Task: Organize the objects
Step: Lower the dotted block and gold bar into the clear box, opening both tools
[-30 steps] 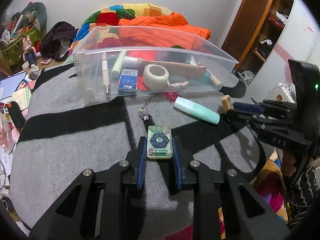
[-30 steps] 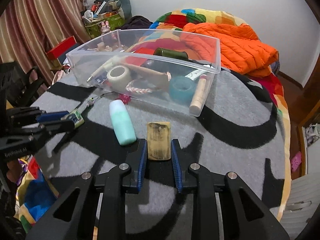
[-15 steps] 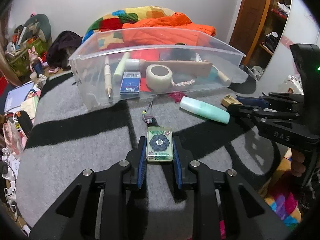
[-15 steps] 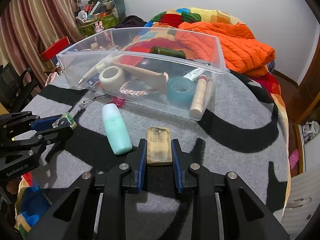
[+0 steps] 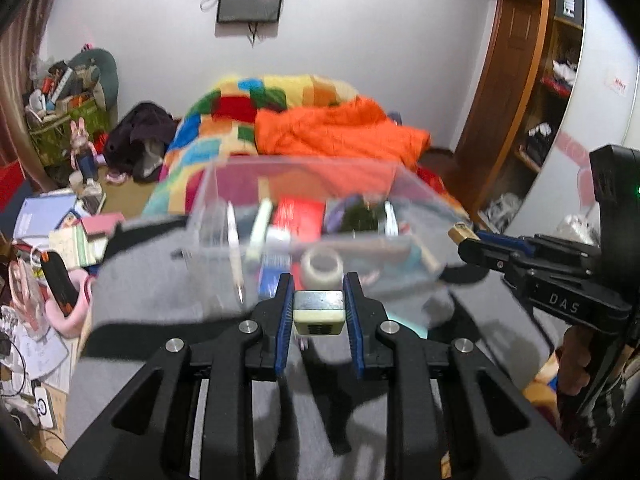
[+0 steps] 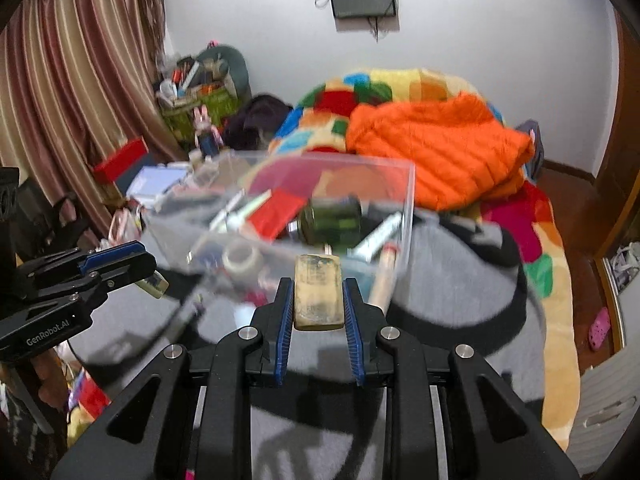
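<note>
A small cream block [image 5: 319, 312] is sitting edge-on between the left gripper's [image 5: 319, 314] blue pads, clear of the blanket. A worn tan rectangular block [image 6: 319, 297] is lying flat between the right gripper's [image 6: 319, 304] pads. Just ahead of both tools, a clear plastic bin [image 5: 316, 236] is holding tape, pens, tubes and a green bottle.

the right gripper [image 6: 318, 310] clamps a worn tan block [image 6: 318, 294] between its blue-padded fingers [image 6: 285, 312], held above the grey-and-black blanket [image 6: 460, 300]. just beyond it sits a clear plastic bin [image 6: 404, 200], blurred, holding a dark green bottle [image 6: 332, 222], a red card [image 6: 276, 210], a tape roll [image 6: 242, 260] and some tubes. at the left edge the left gripper [image 6: 150, 280] grips a small pale item [image 6: 154, 284], too blurred to identify. an orange jacket [image 6: 436, 148] lies on a patchwork quilt [image 6: 352, 92] behind.
</note>
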### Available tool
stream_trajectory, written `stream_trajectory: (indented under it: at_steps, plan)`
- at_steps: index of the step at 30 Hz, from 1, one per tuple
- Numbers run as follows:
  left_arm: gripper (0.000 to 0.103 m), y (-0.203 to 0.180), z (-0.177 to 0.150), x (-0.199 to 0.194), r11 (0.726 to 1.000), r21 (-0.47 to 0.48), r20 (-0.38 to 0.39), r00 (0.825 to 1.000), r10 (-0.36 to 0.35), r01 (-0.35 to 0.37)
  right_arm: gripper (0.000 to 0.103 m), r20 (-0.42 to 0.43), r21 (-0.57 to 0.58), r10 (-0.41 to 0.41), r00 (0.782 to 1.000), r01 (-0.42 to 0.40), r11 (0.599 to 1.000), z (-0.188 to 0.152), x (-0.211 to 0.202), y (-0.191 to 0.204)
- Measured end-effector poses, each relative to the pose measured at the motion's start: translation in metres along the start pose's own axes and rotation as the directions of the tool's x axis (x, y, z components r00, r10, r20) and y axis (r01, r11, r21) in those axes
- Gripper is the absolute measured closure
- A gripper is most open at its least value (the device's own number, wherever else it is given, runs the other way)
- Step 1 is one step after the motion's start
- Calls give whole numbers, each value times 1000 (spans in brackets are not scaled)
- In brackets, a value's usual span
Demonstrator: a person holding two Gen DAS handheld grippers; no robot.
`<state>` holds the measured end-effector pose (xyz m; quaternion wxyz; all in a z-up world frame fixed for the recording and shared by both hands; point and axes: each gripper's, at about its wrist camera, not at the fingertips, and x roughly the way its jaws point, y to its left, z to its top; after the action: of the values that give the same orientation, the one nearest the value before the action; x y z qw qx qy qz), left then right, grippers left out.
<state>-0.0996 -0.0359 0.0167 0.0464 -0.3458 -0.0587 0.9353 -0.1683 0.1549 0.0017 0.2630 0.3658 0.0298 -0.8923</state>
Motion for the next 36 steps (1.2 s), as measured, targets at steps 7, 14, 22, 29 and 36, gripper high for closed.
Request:
stream_trajectory:
  at_steps: [7,14,22,29,36]
  plan:
    - [79,9,40,-7,999,-15,80,996,31,-30,81,59,19,-18,998,17,1000,31,2,-1]
    - [79,30,65,21,997,-58,64,997,53,-49,81,32,49,-32,999,30,998,46,26,-9]
    - [79,51,63,70,991,-119,-25,998,54,-56,81,-51,56,-42,998,45,997,40,61,-15]
    - [79,58,57,88,989,-141,-75,996,41,-51,81,-81,30,-53,995,56,998,37,73,-13]
    - [79,55,59,70,990,-139,-47,998,28,-34,71,-56,2,-50,997,50,999,38,59,-5]
